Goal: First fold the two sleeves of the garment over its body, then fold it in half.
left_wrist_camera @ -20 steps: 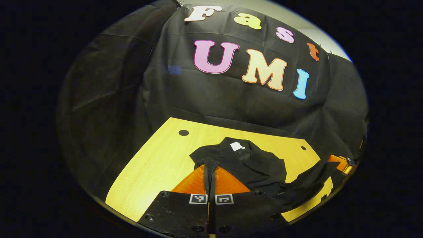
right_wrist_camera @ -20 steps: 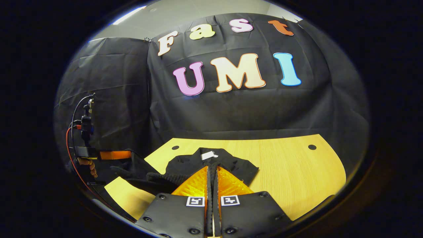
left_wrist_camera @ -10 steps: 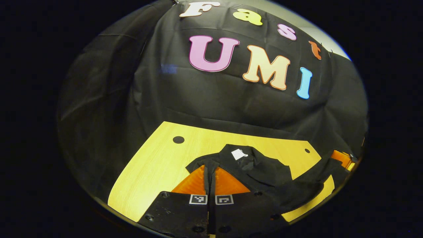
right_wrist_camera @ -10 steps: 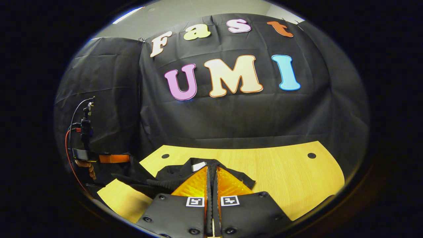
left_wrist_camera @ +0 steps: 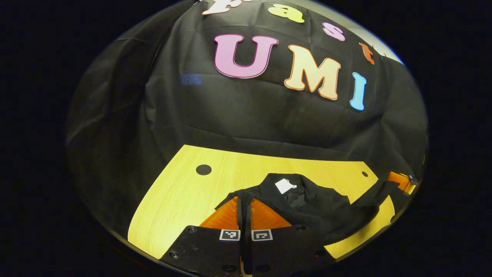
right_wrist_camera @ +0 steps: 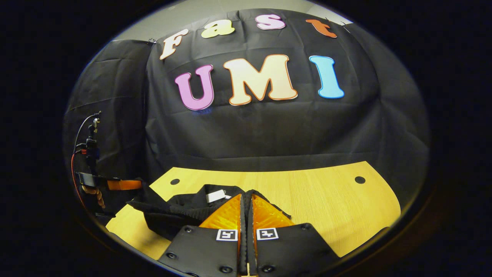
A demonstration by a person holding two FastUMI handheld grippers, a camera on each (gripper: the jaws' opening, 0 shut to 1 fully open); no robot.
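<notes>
The black garment (left_wrist_camera: 319, 209) lies bunched on the wooden table (left_wrist_camera: 180, 200), its white neck label (left_wrist_camera: 285, 186) facing up. My left gripper (left_wrist_camera: 244, 200) is shut on a thin fold of its black cloth, held a little above the table. In the right gripper view, my right gripper (right_wrist_camera: 246, 196) is likewise shut on a raised edge of the garment (right_wrist_camera: 177, 209), close to the label (right_wrist_camera: 215, 196). The cloth hangs in a sagging band between the two grippers. The right gripper (left_wrist_camera: 398, 181) shows at the far right of the left gripper view. A hand (right_wrist_camera: 94, 192) holds the left gripper (right_wrist_camera: 132, 184).
Bare table (right_wrist_camera: 330, 204) stretches to the right of the garment in the right gripper view. Small dark holes (left_wrist_camera: 203, 169) (right_wrist_camera: 360, 179) sit near the table's back corners. The booth's black cloth wall (right_wrist_camera: 269, 130) rises just behind the table.
Both grippers have carried the held edge of the garment forward toward the collar. The label now sits nearer the fingers, and the cloth has bunched up more.
</notes>
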